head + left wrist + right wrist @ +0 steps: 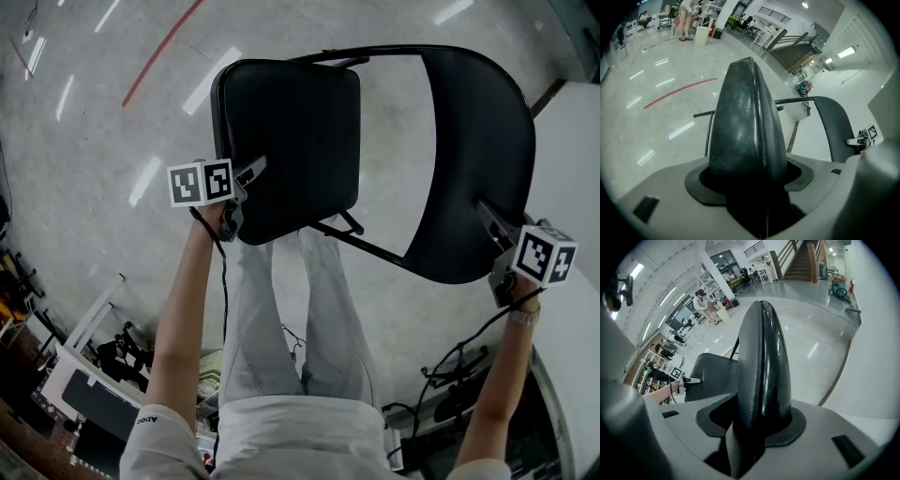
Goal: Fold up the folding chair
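- My left tool (251, 174) is clamped on the near edge of the folding chair's (459, 253) seat (291, 131), and the padded edge fills its jaws.
- My right tool (492, 220) grips the backrest (478, 131) rim, jaws set fairly wide.
- The chair is in front of my legs, above the floor (94, 141).
- Both of the 2 tools carry a cube (200, 182) with black-and-white square markers.

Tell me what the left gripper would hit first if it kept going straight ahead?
The seat. The left gripper clamps its edge, so it would likely just jam deeper onto it.
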Demonstrator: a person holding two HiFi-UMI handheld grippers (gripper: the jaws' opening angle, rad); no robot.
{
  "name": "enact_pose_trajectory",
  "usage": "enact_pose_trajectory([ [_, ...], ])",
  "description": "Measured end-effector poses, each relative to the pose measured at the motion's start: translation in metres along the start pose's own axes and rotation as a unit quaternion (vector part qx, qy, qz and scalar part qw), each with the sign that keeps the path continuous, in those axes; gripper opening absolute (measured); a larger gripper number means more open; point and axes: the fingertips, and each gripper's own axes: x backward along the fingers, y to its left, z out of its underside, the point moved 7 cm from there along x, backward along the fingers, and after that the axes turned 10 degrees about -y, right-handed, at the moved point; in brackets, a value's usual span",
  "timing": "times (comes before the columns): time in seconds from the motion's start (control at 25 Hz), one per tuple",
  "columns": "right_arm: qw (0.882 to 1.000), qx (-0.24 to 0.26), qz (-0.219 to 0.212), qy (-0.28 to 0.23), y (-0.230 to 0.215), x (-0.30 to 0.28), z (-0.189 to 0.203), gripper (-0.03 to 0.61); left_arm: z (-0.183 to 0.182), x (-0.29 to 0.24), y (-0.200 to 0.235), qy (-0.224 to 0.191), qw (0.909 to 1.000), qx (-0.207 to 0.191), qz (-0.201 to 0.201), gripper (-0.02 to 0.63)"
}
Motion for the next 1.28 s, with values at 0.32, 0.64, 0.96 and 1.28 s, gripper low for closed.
enact_pose_trajectory([
  [0.32, 1.0, 0.009, 0.026, 0.003, 0.02, 0.024, -0.011, 0.173, -0.004, 0.005, -0.037, 0.006, 0.9989, -0.016, -0.044, 0.314],
  [0.64, 0.999, 0.008, 0.033, 0.006, 0.033, 0.044, -0.022, 0.172, -0.007, 0.009, -0.08, -0.009, 0.9968, -0.047, -0.064, 0.314],
  [0.96, 1.0, -0.003, 0.013, -0.005, 0.052, 0.062, -0.033, 0.158, -0.009, 0.014, -0.118, -0.003, 0.9982, -0.059, -0.013, 0.305],
  [1.28, 1.0, -0.006, -0.004, -0.011, 0.066, 0.073, -0.041, 0.158, -0.007, 0.012, -0.158, 0.015, 0.9936, -0.109, 0.027, 0.305],
])
